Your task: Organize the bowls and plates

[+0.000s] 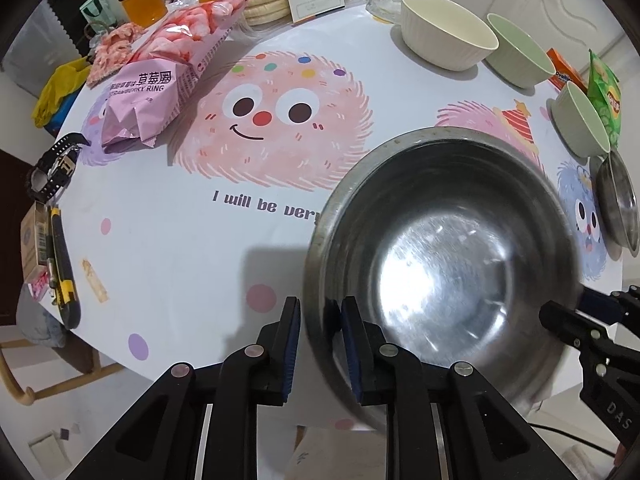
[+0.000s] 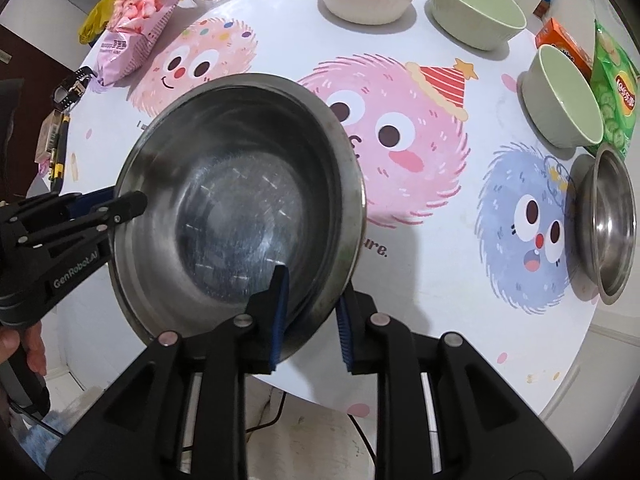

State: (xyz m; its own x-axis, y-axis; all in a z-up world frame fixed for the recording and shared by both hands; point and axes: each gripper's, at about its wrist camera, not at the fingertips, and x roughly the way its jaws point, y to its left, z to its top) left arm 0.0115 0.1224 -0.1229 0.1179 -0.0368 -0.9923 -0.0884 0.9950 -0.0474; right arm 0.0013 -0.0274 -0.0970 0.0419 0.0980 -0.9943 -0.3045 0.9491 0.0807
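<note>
A round table [image 1: 168, 264] is covered by a white cloth printed with fuzzy cartoon faces and coloured dots. Pale floor [image 2: 312, 424] is seen beneath its near edge, crossed by a dark cable [image 2: 264, 420]. A curved wooden chair frame [image 1: 48, 384] is seen at the lower left of the left view. A white door [image 1: 560, 4] and plain pale wall are seen beyond the table. The tabletop is evenly lit, with soft shadows cast on it.

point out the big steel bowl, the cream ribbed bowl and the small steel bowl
large stainless steel bowl [image 2: 240, 216], right wrist view, on its scratched inner bottom
cream ribbed ceramic bowl [image 1: 448, 26], left wrist view, on its inner wall
small stainless steel bowl [image 2: 610, 224], right wrist view, on its inside near the table edge
</note>
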